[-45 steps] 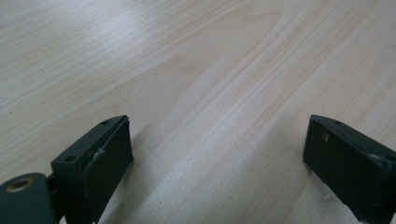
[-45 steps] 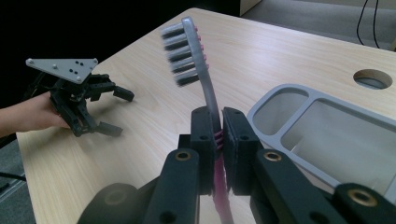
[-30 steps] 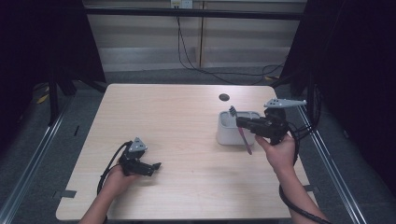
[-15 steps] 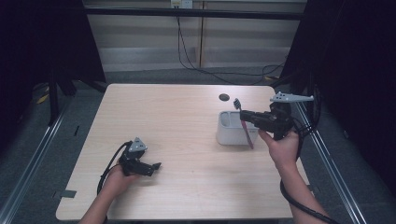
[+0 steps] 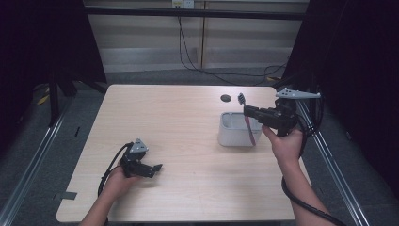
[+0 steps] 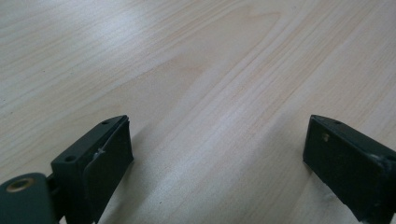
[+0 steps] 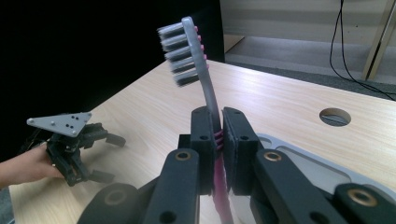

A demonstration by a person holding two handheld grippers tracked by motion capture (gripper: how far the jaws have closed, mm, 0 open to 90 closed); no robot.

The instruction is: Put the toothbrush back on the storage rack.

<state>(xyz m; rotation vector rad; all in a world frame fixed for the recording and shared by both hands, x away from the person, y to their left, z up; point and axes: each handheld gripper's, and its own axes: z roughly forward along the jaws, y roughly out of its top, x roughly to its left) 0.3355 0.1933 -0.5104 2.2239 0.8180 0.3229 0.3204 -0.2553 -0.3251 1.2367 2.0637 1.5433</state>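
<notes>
My right gripper (image 5: 248,113) is shut on a toothbrush (image 5: 250,128) with a pink handle and a grey bristled head. It holds the brush nearly upright, head up, above a grey rectangular container (image 5: 233,136) at the table's right side. In the right gripper view the jaws of that gripper (image 7: 218,116) clamp the toothbrush (image 7: 194,56) just below its head, and the container (image 7: 322,170) lies under them. My left gripper (image 5: 155,170) rests low on the wood near the front left, open with nothing between its jaws (image 6: 217,140). It shows farther off in the right gripper view (image 7: 112,157).
A round cable hole (image 5: 226,98) sits in the wooden tabletop (image 5: 179,122) behind the container. Metal rails run along both sides of the table, and cables hang at the back wall. Each gripper trails a black cable toward the table's front edge.
My right gripper has lifted the toothbrush a little higher and to the right over the container. The left gripper has stayed where it was.
</notes>
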